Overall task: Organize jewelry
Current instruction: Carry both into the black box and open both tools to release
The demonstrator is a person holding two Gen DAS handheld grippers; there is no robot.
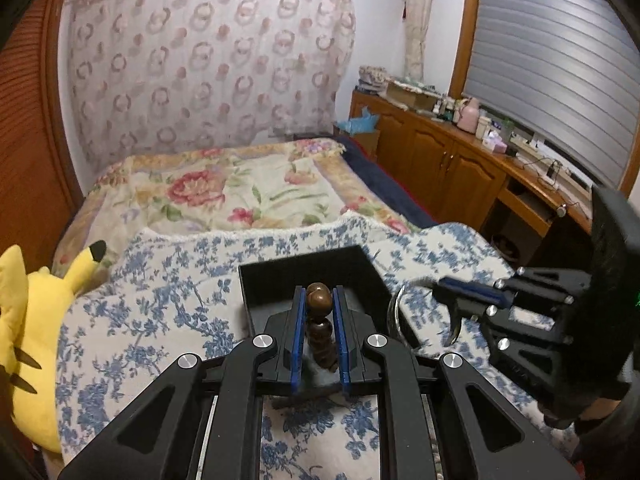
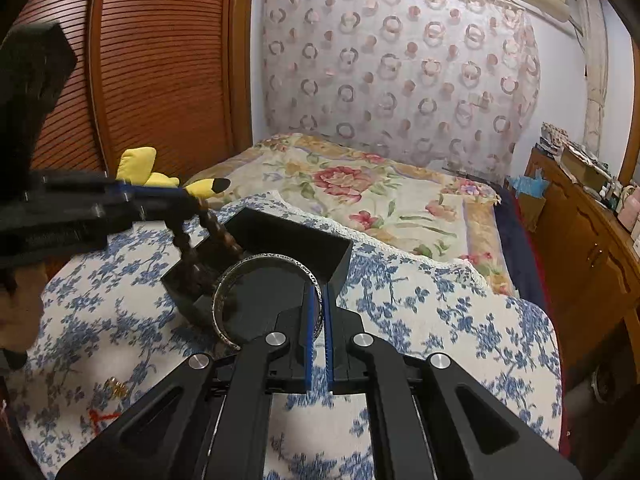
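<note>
My left gripper (image 1: 319, 294) is shut on a brown wooden bead bracelet (image 1: 319, 322), whose loop hangs between the blue pads. It hovers over an open black box (image 1: 276, 280) on the blue-flowered cloth. In the right wrist view the same bracelet (image 2: 216, 230) dangles from the left gripper (image 2: 191, 200) above the box's near left corner. My right gripper (image 2: 319, 286) is shut on the rim of a silver engraved bangle (image 2: 219, 300), held over the box (image 2: 280, 236). From the left wrist view, the right gripper (image 1: 440, 286) and bangle (image 1: 394, 312) are just right of the box.
A small gold trinket (image 2: 114, 388) and a red piece (image 2: 100, 416) lie on the cloth (image 2: 440, 320) at lower left. A yellow plush toy (image 1: 28, 320) sits left of the box. A flowered bedspread (image 1: 240, 188) lies beyond, wooden cabinets (image 1: 460, 160) to the right.
</note>
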